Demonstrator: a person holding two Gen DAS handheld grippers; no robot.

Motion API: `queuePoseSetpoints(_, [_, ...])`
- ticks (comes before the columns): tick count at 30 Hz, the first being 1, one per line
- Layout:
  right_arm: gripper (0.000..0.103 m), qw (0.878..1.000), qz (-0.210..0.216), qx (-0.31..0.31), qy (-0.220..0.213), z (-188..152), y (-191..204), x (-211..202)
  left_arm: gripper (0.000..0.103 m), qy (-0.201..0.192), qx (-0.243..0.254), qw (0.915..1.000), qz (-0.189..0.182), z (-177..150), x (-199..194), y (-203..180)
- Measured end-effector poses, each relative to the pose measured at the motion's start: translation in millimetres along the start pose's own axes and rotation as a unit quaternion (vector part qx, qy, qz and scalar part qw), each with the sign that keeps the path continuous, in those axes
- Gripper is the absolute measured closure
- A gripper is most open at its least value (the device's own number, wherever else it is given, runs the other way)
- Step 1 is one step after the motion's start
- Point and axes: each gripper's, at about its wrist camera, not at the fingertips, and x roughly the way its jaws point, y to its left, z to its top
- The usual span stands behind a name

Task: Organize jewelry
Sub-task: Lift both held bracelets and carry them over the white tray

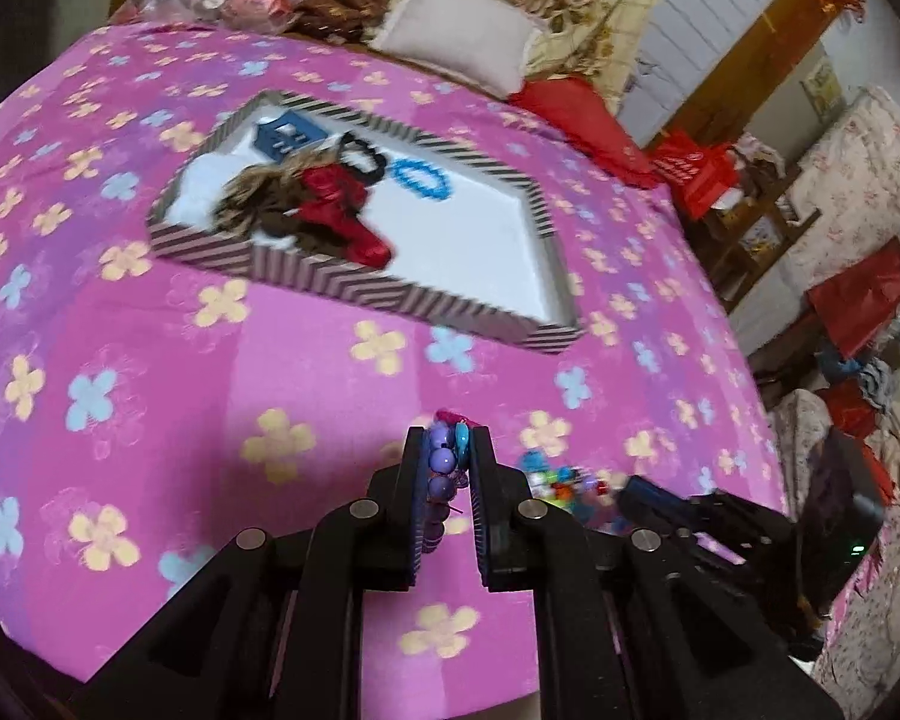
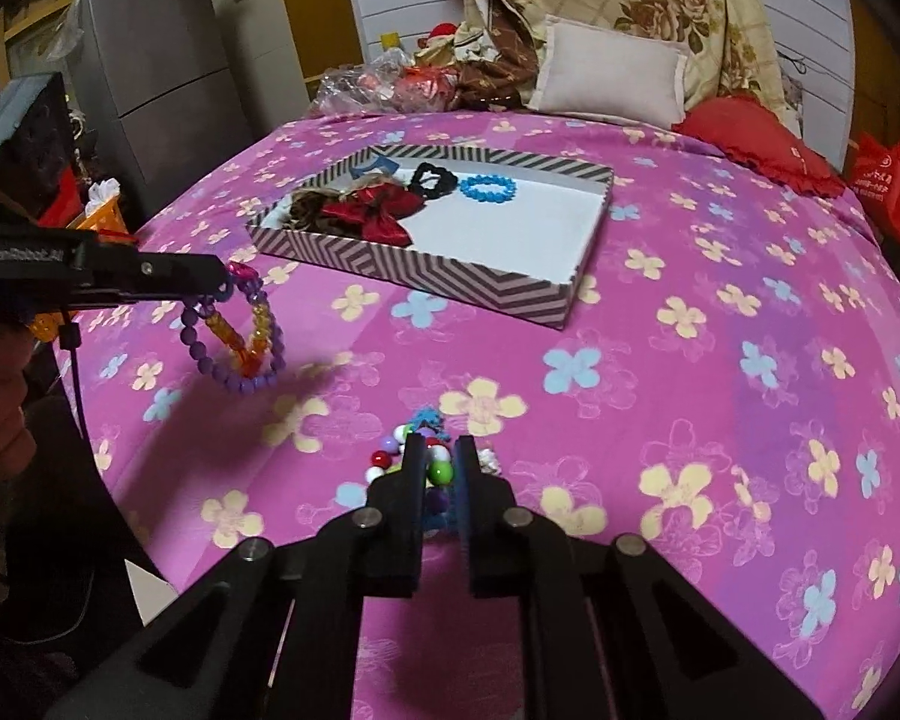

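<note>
Right wrist view: two claws lift beaded jewelry off a pink flowered bedspread, bound for the striped tray.

At far left, the left gripper is clenched on a bunch of purple and amber bead bracelets, which dangle clear of the bed. Farther back, at centre, the tray already holds a red bow, a black scrunchie and a blue bracelet, with bare white floor at its right end. Nearest the lens, the right gripper is pinched onto a heap of multicoloured beads resting on the bedspread. Carrying the hanging bunch high enough to clear the near wall, then setting it on that bare floor, looks the tidy way.
</note>
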Motion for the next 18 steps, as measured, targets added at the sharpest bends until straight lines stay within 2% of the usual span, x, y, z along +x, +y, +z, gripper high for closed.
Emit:
queuePoseSetpoints(2, [0.094,1.000,-0.005,-0.001,0.006,-1.7,-0.7,2.3,0.092,0.004,-0.017,0.9997,0.017,-2.1,3.1,12.7])
queuePoseSetpoints(8, [0.094,1.000,-0.010,0.004,0.005,-3.0,-3.8,0.0,0.092,0.003,-0.068,0.9976,0.016,-2.2,-2.1,44.4])
queuePoseSetpoints(12, [0.094,1.000,-0.001,0.014,-0.002,-1.2,-6.9,-2.2,0.091,0.003,-0.063,0.9975,0.030,-5.1,-3.2,47.7])
queuePoseSetpoints(14, [0.093,1.000,0.004,0.020,-0.002,-1.1,-7.5,0.5,0.087,0.011,-0.053,0.9978,0.037,-8.6,2.5,44.6])
queuePoseSetpoints(18, [0.084,1.000,0.001,0.025,0.009,-4.1,-8.3,9.2,0.084,0.030,-0.047,0.9973,0.048,-11.7,19.6,40.7])
